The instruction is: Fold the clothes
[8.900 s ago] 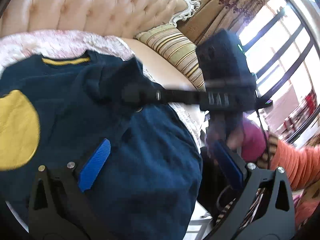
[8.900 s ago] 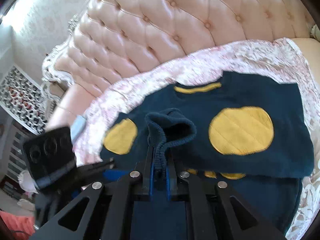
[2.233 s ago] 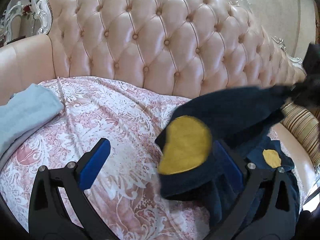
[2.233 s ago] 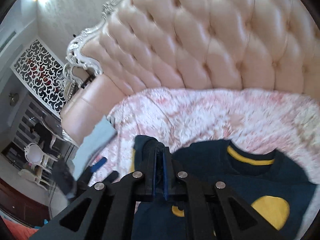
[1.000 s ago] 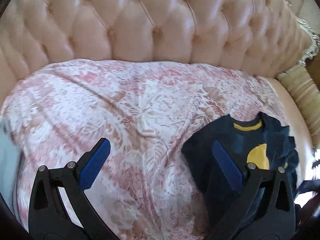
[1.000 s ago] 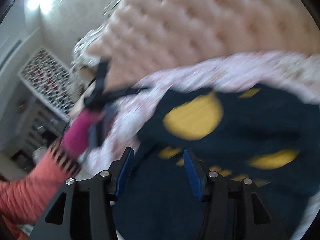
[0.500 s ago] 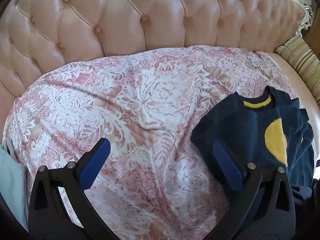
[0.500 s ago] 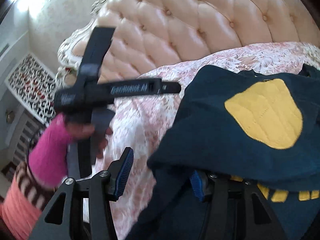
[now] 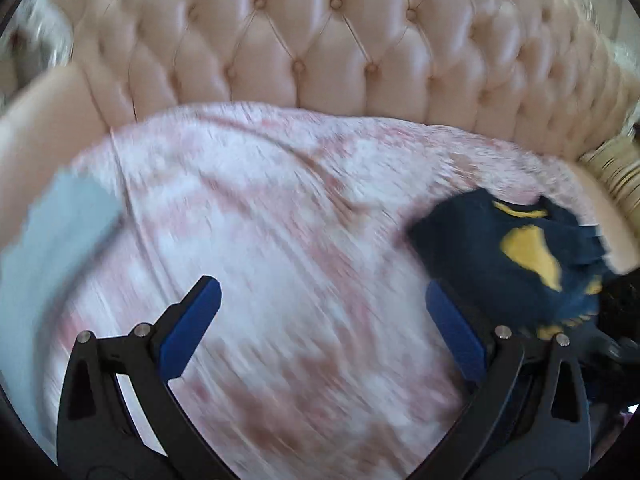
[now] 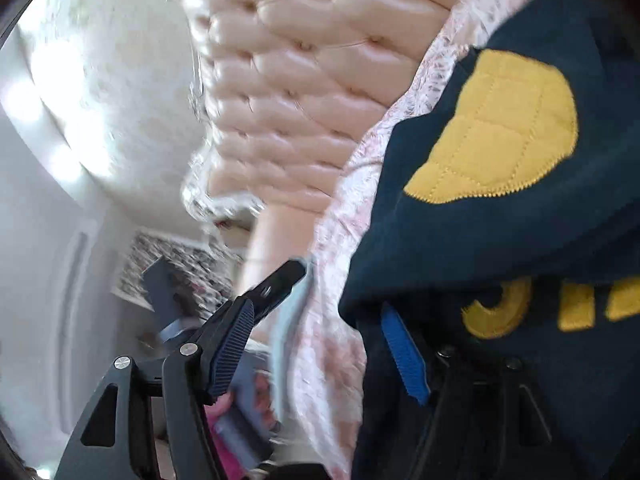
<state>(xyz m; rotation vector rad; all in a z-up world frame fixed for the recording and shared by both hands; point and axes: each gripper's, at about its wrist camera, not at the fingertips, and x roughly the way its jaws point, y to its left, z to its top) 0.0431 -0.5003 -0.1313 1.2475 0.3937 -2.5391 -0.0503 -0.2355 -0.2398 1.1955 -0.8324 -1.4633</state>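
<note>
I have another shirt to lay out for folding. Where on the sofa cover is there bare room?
The pink floral cover is bare across its middle, between the pale blue folded cloth at its left edge and the navy sweatshirt at its right, back to the tufted backrest. It is crowded on the right, where the sweatshirt lies bunched beside the striped cushion.

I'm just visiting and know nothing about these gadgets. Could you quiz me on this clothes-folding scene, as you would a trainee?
1. True or false: the left gripper has cloth pinched between its fingers.
2. The patch on the navy sweater is which colour: A red, B yellow, C white?
3. Fill in: the sweater lies on a pink floral ____ spread over the tufted sofa.

Key
1. False: its fingers stand wide apart with nothing between them.
2. B.
3. Blanket. A folded light blue cloth also rests at its left edge.
</note>
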